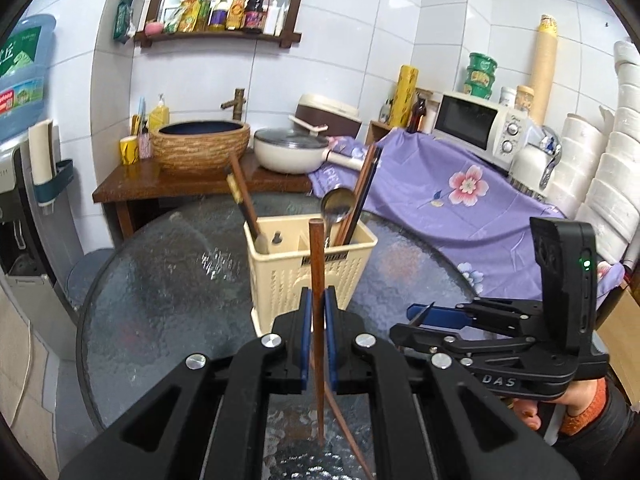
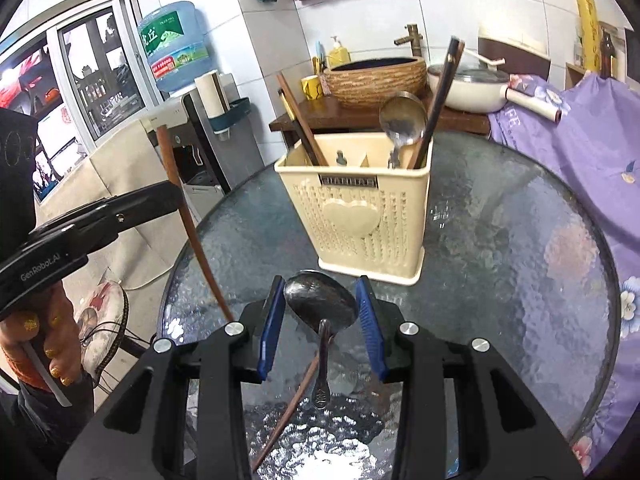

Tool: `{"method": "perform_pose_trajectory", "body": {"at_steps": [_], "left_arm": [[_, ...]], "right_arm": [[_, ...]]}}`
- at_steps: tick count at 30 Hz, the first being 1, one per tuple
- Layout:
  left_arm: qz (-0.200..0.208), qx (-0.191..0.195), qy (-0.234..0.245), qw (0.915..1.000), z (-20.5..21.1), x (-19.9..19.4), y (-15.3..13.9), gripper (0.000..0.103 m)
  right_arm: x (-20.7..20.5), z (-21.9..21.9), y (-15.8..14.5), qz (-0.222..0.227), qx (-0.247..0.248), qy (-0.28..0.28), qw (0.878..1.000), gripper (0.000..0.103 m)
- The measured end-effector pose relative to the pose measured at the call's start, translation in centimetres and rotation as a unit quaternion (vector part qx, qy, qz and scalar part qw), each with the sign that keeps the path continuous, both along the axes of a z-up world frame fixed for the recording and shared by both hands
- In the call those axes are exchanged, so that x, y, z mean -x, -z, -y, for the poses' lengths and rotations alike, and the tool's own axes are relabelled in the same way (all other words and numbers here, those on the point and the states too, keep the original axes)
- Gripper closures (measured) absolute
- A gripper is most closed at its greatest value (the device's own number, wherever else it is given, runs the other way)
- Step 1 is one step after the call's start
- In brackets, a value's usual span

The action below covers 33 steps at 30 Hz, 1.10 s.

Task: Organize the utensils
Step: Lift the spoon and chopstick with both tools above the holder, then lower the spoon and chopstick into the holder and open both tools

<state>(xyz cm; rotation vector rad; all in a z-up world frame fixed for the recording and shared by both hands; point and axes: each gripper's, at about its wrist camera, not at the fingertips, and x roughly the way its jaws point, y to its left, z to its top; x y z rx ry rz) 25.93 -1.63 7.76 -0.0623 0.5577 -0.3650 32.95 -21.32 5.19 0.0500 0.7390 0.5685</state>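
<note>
One chopstick (image 1: 316,264) and one spoon (image 2: 322,304) gripped above the table.

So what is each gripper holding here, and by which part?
The left gripper is shut on a wooden chopstick, partway along its shaft. The right gripper holds a metal spoon by the sides of its bowl, handle hanging down.

walls: white tile (image 1: 400,20) | wooden shelf (image 1: 216,36) with bottles | window (image 2: 80,72), perhaps onto a shop | round glass table (image 1: 160,300)

The holder (image 2: 360,216) walls hide its utensils' lower ends.
</note>
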Motion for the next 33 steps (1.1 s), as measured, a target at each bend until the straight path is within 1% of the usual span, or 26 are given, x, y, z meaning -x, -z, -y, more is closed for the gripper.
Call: {"method": "perform_pose_trajectory", "body": {"at_steps": [5,8,10,15,17,20,21,23,25,28,29,33], "left_arm": [[0.028,-0.006,0.008,0.9996,0.5,-0.2,-2.8,0.096],[0.036,0.005,0.018,0.9992,0.5,-0.6,-4.6,0.096],[0.051,0.005,0.017,0.9985,0.7,-1.0,-6.5,0.096],[0.086,-0.004,0.002,0.9963,1.1,-2.9,-11.8,0.096],[0.108,-0.013,-0.018,0.9939,1.3,-4.1,-14.4,0.096],[0.118,-0.016,-0.037,0.9922,1.5,-6.2,-16.6,0.096],[0.119,-0.016,-0.039,0.992,1.6,-6.8,-16.9,0.096],[0.122,-0.021,-0.052,0.991,1.9,-8.4,-16.9,0.096],[0.111,-0.022,-0.055,0.992,2.0,-9.8,-15.9,0.096],[0.084,-0.02,-0.054,0.9948,2.1,-11.5,-13.0,0.096],[0.074,-0.022,-0.053,0.9956,2.2,-11.9,-11.6,0.096],[0.046,-0.024,-0.058,0.997,2.0,-13.1,-7.5,0.096]], "right_arm": [[-0.5,-0.4,-2.2,0.021,0.002,0.0,1.0,0.066],[-0.9,-0.4,-4.4,0.041,-0.004,0.003,0.999,0.066],[-1.3,-0.4,-6.0,0.056,-0.009,0.005,0.998,0.066],[-2.9,-0.4,-10.9,0.09,-0.023,0.014,0.996,0.066],[-4.0,-0.4,-13.3,0.11,-0.028,0.029,0.993,0.066],[-6.1,-0.7,-15.7,0.133,-0.029,0.045,0.99,0.066],[-6.9,-0.8,-16.1,0.138,-0.027,0.052,0.989,0.066],[-8.6,-1.0,-16.3,0.136,-0.029,0.063,0.988,0.066],[-9.9,-1.3,-15.6,0.137,-0.025,0.075,0.987,0.066],[-11.5,-1.7,-12.8,0.126,-0.021,0.083,0.988,0.066],[-11.8,-1.7,-11.8,0.123,-0.019,0.085,0.989,0.066],[-12.4,-1.9,-7.6,0.113,-0.006,0.09,0.989,0.066]]}}
